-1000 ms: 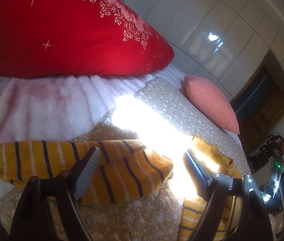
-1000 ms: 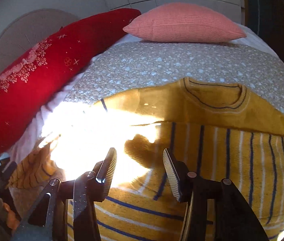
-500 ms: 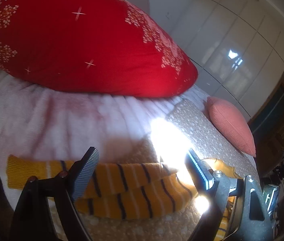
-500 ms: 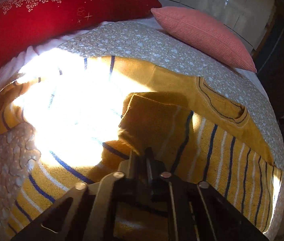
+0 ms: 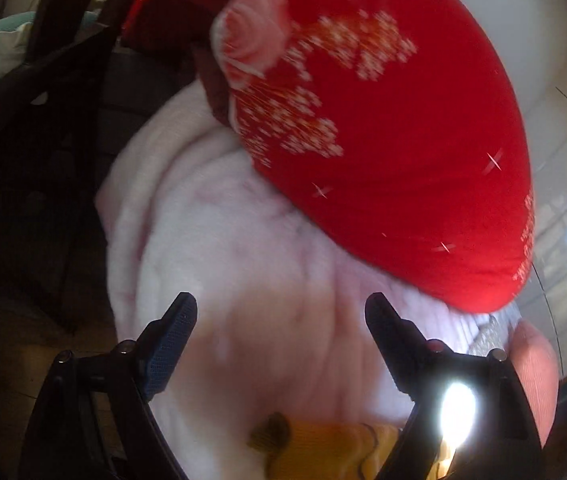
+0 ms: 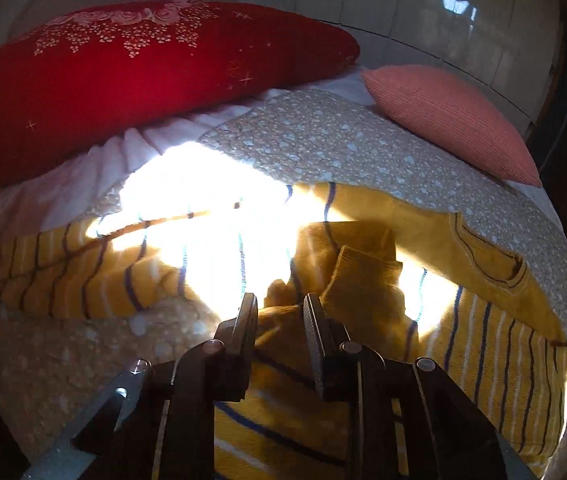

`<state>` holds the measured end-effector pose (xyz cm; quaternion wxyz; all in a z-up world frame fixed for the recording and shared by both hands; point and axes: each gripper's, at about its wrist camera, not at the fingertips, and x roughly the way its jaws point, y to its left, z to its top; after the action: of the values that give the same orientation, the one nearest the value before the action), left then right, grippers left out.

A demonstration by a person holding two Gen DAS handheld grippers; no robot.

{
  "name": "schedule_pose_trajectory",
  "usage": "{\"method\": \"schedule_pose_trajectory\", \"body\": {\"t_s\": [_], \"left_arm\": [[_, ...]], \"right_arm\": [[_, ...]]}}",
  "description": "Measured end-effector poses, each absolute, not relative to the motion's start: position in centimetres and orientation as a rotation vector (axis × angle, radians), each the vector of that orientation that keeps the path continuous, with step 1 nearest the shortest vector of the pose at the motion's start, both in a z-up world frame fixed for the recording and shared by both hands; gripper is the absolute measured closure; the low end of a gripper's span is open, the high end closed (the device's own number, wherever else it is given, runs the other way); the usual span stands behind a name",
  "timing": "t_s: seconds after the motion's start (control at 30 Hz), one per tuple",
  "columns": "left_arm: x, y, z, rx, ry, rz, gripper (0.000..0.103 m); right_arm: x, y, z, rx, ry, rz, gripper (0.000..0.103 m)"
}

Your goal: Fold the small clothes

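Since the earlier frames the right gripper (image 6: 279, 306) has let go of the sweater (image 6: 363, 280) sleeve cuff it was pinching: its jaws have just been opening and now stand slightly apart, with a fold of yellow knit between them but not pressed by the pads. The left gripper (image 5: 281, 310) has swung away from the striped sleeve toward the edge of the bed; its jaws stand wide apart with nothing between them, over the pink blanket (image 5: 267, 264).

The yellow sweater with dark blue stripes lies spread on the spotted quilt (image 6: 323, 140). 1 sleeve is folded in across the chest, its cuff just beyond the right jaws; the other sleeve stretches out to the left. Both grippers tilt downward. Behind lie a red pillow (image 6: 143, 76) and a salmon cushion (image 6: 451, 116).
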<state>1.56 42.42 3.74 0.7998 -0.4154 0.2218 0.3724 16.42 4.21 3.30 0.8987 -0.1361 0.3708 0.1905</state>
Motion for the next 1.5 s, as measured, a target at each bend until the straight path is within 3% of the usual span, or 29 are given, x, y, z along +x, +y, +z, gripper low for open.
{"method": "schedule_pose_trajectory", "body": {"t_s": [0.17, 0.3, 0.47, 0.67, 0.83, 0.87, 0.9, 0.93, 1.1, 1.27, 1.5], "left_arm": [[-0.8, 44.5, 2.8, -0.971, 0.444, 0.888, 0.018], [-2.2, 45.8, 2.2, -1.021, 0.423, 0.938, 0.018], [-3.6, 47.6, 1.1, -1.089, 0.424, 0.972, 0.018], [-4.2, 48.5, 0.7, -1.116, 0.417, 0.992, 0.018], [-4.0, 48.1, 0.9, -1.109, 0.421, 0.96, 0.018], [-3.7, 48.0, 1.0, -1.102, 0.421, 0.948, 0.018], [-3.5, 47.8, 1.2, -1.092, 0.421, 0.938, 0.018], [-3.3, 47.5, 1.4, -1.078, 0.419, 0.93, 0.018], [-2.1, 45.5, 2.9, -0.994, 0.398, 0.87, 0.018], [0.5, 41.1, 5.1, -0.872, 0.402, 0.693, 0.018], [5.0, 31.0, 7.9, -0.665, 0.436, 0.392, 0.016]], "right_arm": [[13.4, 11.8, 3.2, -0.236, 0.819, 0.688, 0.065], [10.7, 17.8, 2.6, -0.395, 0.785, 0.827, 0.054], [7.9, 21.6, 1.6, -0.511, 0.776, 0.953, 0.054], [10.3, 24.9, -0.9, -0.579, 0.816, 0.953, 0.054], [12.4, 27.7, -1.6, -0.565, 0.824, 0.913, 0.047], [12.7, 28.0, -1.6, -0.552, 0.834, 0.903, 0.049], [13.2, 28.1, -1.5, -0.522, 0.845, 0.878, 0.075], [13.7, 27.7, -1.1, -0.487, 0.857, 0.844, 0.09], [15.2, 20.1, 3.9, -0.197, 0.803, 0.754, 0.092], [15.7, 3.6, 8.2, 0.019, 0.718, 0.477, 0.092], [16.2, -21.9, 5.6, 0.13, 0.794, -0.112, 0.092]]}}
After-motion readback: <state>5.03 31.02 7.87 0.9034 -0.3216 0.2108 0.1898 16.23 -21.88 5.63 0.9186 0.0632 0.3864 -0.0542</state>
